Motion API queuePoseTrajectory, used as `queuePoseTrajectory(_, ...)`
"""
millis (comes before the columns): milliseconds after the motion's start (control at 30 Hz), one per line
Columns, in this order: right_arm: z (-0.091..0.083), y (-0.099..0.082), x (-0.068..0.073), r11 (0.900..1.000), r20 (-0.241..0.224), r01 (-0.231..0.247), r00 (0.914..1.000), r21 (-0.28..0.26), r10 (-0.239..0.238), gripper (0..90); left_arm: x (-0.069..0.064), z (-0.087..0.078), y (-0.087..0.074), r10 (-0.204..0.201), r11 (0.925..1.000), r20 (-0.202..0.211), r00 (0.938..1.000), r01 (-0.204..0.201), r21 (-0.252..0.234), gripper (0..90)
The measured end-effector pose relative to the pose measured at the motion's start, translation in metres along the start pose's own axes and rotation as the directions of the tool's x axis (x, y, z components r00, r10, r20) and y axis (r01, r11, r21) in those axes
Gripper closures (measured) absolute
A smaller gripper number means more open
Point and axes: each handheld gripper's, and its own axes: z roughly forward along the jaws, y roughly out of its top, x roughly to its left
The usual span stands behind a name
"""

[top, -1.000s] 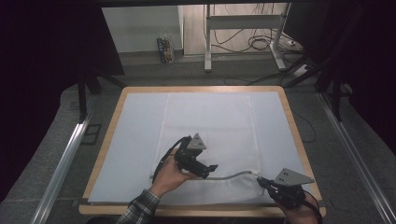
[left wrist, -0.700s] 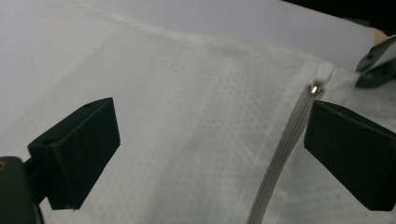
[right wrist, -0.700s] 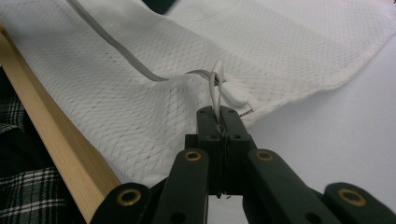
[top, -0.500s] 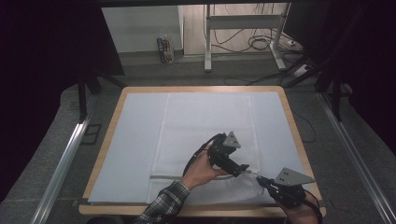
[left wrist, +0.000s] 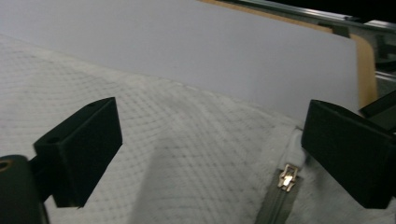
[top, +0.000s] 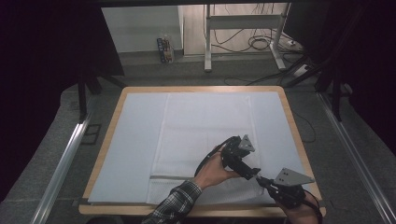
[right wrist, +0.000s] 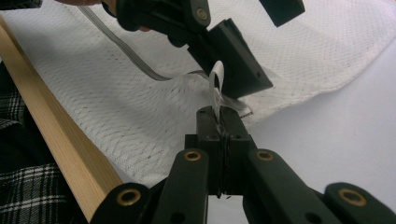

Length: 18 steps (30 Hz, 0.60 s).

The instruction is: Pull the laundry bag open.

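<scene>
White mesh bag (top: pixel 205 140), grey zipper (left wrist: pixel 275 200), plaid sleeve (top: pixel 175 205), black jaws.

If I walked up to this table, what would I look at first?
Probably the two black grippers meeting over the white mesh bag near the table's front right corner. The right gripper is pinched shut on a small white tab at the zipper's end. The left gripper hangs open just over the zipper pull.
</scene>
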Motion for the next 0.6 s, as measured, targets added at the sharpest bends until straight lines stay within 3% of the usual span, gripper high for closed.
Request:
queuePoseTrajectory(67, -0.0002, 0.0000, 0.0002, 1.0000, 0.000, 0.001, 1.0000, -0.003, -0.001, 87.7, 0.0022, -0.0018, -0.0005, 0.011, 0.9999, 0.001, 0.9999, -0.011, 0.009, 6.3)
queuePoseTrajectory(133, -0.0001, 0.0001, 0.0002, 1.0000, -0.001, 0.001, 1.0000, -0.004, -0.001, 87.7, 0.0058, -0.0058, -0.0013, -0.010, 0.9998, 0.057, 0.9983, 0.011, -0.016, 6.3)
queuePoseTrajectory(200, -0.0001, 0.0003, 0.0003, 1.0000, 0.000, 0.004, 1.0000, -0.002, -0.004, 87.7, 0.0051, -0.0063, -0.0004, -0.012, 0.9997, 0.084, 0.9964, 0.014, -0.021, 7.2)
queuePoseTrajectory(333, -0.0013, 0.0007, 0.0008, 0.9999, 0.003, 0.005, 1.0000, -0.009, -0.005, 87.7, -0.0020, 0.0006, 0.0007, 0.017, 0.9998, 0.073, 0.9972, -0.017, 0.008, 7.3)
queuePoseTrajectory(467, -0.0008, 0.0005, 0.0007, 1.0000, 0.002, 0.004, 1.0000, -0.005, -0.004, 87.7, -0.0019, 0.0012, -0.0005, 0.027, 0.9995, 0.025, 0.9993, -0.028, 0.013, 8.2)
queuePoseTrajectory(600, -0.0010, 0.0005, 0.0006, 1.0000, 0.002, 0.002, 1.0000, -0.002, -0.002, 87.7, 0.0042, -0.0072, -0.0021, -0.002, 1.0000, -0.007, 1.0000, 0.002, -0.007, 10.7)
